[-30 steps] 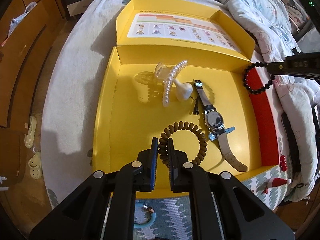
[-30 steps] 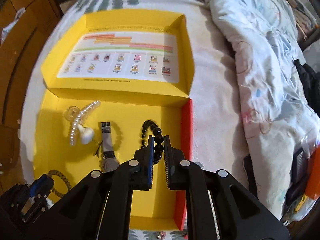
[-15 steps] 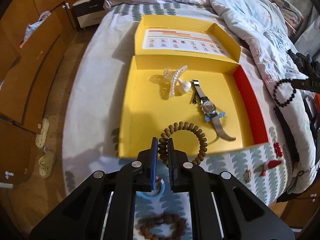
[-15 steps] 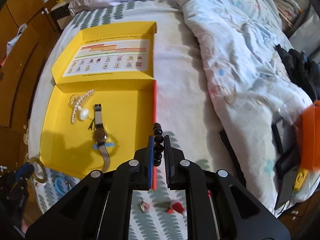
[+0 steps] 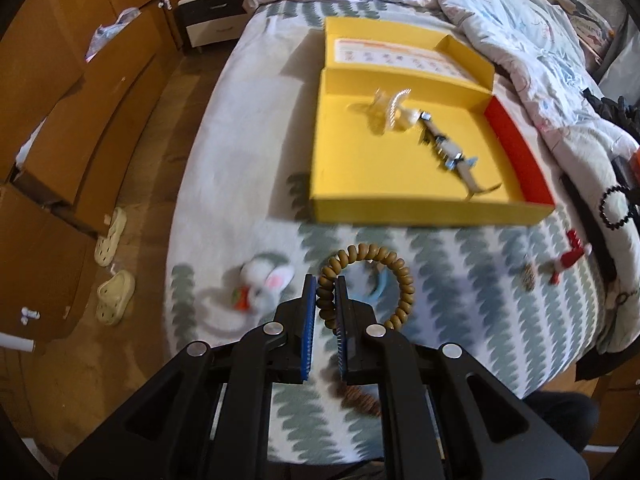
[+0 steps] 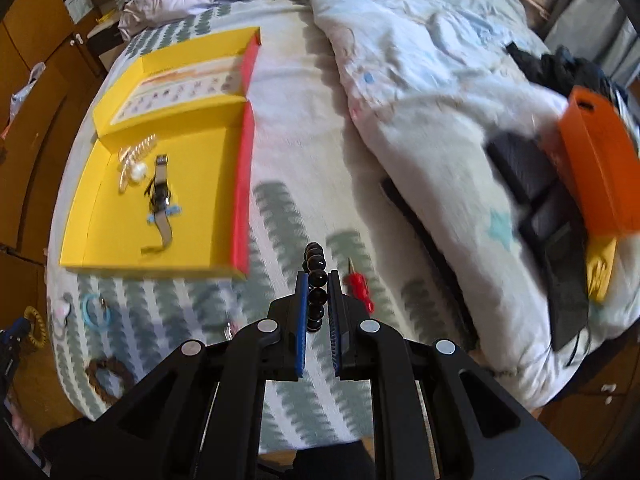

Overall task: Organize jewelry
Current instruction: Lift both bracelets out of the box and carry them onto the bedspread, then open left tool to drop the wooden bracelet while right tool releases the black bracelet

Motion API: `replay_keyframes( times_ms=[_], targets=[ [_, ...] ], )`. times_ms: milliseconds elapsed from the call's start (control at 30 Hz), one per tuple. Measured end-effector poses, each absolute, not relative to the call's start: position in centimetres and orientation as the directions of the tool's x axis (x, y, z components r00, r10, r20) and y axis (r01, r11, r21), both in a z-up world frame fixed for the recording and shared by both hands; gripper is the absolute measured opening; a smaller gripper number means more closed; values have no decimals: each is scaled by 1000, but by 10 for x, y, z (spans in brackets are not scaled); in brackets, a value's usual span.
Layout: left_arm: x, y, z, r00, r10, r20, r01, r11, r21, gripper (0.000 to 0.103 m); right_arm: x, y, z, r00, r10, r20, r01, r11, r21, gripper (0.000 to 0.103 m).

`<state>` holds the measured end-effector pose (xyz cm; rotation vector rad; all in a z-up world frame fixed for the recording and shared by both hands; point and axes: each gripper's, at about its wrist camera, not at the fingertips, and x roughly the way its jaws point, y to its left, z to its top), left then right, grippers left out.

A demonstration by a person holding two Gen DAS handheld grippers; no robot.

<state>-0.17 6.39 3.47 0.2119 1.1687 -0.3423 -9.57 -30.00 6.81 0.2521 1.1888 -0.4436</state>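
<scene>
My left gripper (image 5: 325,285) is shut on a brown coiled bracelet (image 5: 402,276), hanging over the patterned bedspread in front of the yellow box (image 5: 352,160). My right gripper (image 6: 318,280) is shut on a black bead bracelet (image 6: 316,262), held above the bedspread right of the box (image 6: 104,184). That black bracelet (image 5: 614,212) also shows at the right edge of the left wrist view. Inside the box lie a pearl hair clip (image 5: 394,106) and a wristwatch (image 5: 450,152); both the clip (image 6: 134,160) and the watch (image 6: 160,196) appear in the right wrist view too.
On the bedspread lie a plush bunny (image 5: 264,280), a blue ring (image 6: 96,310), a dark brown bracelet (image 6: 108,376) and a red trinket (image 6: 358,286). A rumpled quilt (image 6: 420,92) with dark items and an orange box (image 6: 600,160) fills the right. Wooden drawers (image 5: 72,120) and slippers (image 5: 114,296) stand left.
Both grippers pulled back from over the yellow box, still carrying their bracelets. The left now hangs over the bedspread in front of the box; the right went off to the box's right.
</scene>
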Motion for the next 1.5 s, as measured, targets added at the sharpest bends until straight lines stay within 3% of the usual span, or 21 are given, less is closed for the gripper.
replay_keyframes(
  times_ms=[400,833,1067,1133,1200,1400,1500],
  targets=[
    [-29,103,-27,256,-93,-962,330,944,-4,10,-163,-313,26,275,-164,-947,504,864,-4,11],
    [-17,97,-67,197,-14,-980,325,944,52,10,-159,-335,-40,231,-80,-970,506,861,50,11],
    [-16,96,-75,198,2,-980,329,942,69,12,-156,-347,-65,192,-118,-974,518,855,-1,13],
    [-16,95,-71,205,-10,-979,330,942,60,31,-157,-348,-68,192,-132,-972,507,862,-17,16],
    [-16,92,-67,224,-6,-975,335,940,71,41,-159,-349,-68,194,-144,-970,502,865,-28,16],
    [-20,85,-53,252,-26,-967,342,938,64,60,-162,-348,-57,221,-157,-963,502,864,-25,20],
    [-20,84,-42,263,-70,-962,343,939,26,75,-165,-339,-44,249,-167,-954,491,871,-24,34]
  ],
)
